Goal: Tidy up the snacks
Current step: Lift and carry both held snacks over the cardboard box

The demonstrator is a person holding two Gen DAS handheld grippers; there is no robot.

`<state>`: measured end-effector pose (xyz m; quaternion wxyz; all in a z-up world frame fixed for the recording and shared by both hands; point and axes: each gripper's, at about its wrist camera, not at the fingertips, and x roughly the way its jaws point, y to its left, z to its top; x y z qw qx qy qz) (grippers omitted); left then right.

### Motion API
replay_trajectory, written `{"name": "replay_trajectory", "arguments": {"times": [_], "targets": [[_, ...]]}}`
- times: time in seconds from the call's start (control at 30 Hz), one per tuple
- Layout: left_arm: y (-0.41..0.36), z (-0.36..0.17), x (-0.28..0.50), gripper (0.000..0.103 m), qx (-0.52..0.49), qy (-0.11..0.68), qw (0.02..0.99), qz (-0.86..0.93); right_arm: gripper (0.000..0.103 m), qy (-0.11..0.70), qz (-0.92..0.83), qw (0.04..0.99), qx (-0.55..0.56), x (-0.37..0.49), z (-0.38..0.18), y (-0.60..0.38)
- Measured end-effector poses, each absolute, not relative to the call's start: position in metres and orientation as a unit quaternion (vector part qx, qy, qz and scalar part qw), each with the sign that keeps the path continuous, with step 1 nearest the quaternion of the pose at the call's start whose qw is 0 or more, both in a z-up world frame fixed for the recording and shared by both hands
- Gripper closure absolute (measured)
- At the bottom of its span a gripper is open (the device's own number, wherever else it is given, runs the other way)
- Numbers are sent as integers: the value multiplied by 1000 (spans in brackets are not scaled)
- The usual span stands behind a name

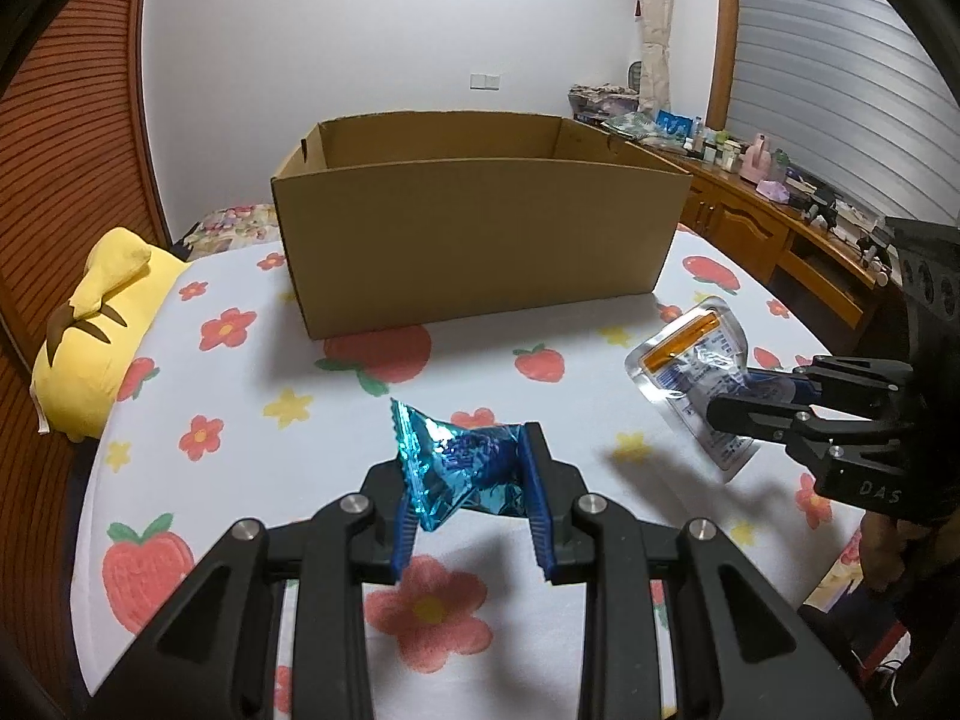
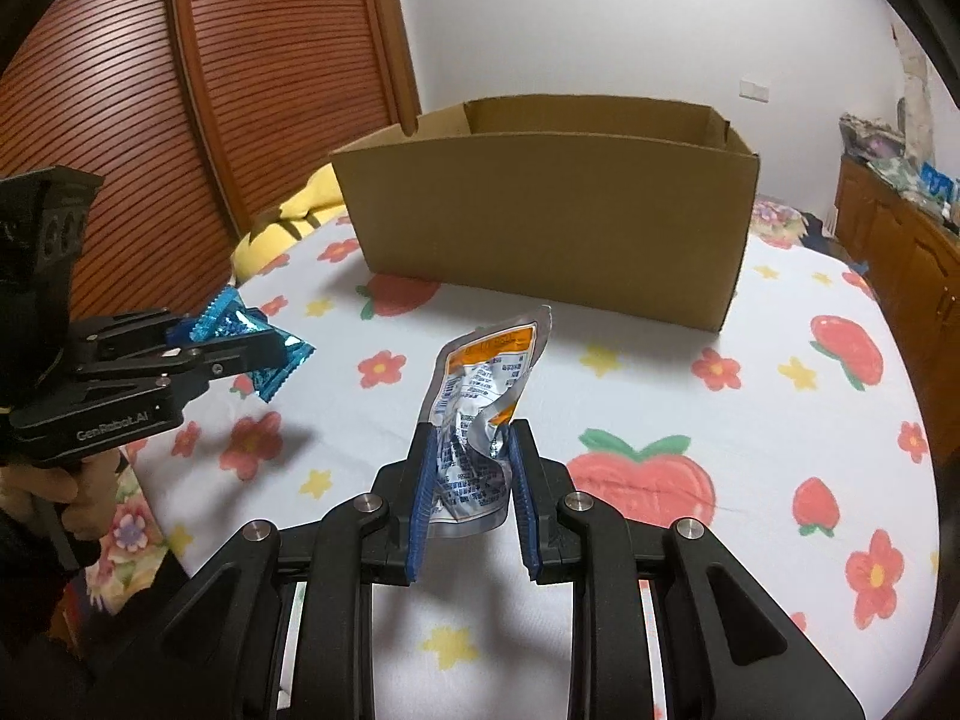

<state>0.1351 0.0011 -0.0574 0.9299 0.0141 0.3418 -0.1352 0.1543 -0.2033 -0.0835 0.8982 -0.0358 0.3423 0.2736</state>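
- Gripping a crumpled blue foil snack packet (image 1: 465, 468) between its blue pads, the left gripper (image 1: 471, 501) has its jaws narrowed on the wrapper and carries it clear above the bedsheet (image 1: 540, 420).
- From the right wrist view, the same packet (image 2: 240, 324) juts out of the left gripper (image 2: 240, 342), which a hand (image 2: 42, 489) holds at the lower left.
- Right gripper (image 2: 471, 480): jaws closed on the lower part of a silver pouch with an orange band (image 2: 480, 396), whose top stands upright above the pads.
- An open-topped cardboard box (image 1: 480, 234) stands on the fruit-and-flower bedsheet beyond both grippers, apart from both snacks.
- A yellow plush toy (image 1: 102, 324) lies at the left edge of the bed.
- A wooden cabinet (image 1: 768, 228) with cluttered small items stands at the right.
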Motion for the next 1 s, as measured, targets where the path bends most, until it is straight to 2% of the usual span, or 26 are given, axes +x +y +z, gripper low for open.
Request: {"name": "replay_trajectory", "arguments": {"times": [0.3, 0.7, 1.0], "targets": [[-8, -34, 150, 75, 24, 322, 936, -142, 81, 312, 273, 909, -34, 164, -55, -208], [-26, 26, 221, 75, 40, 275, 950, -145, 81, 262, 276, 924, -47, 225, 2, -210], [-27, 31, 282, 74, 32, 285, 948, -140, 81, 259, 265, 927, -53, 280, 11, -210]]}}
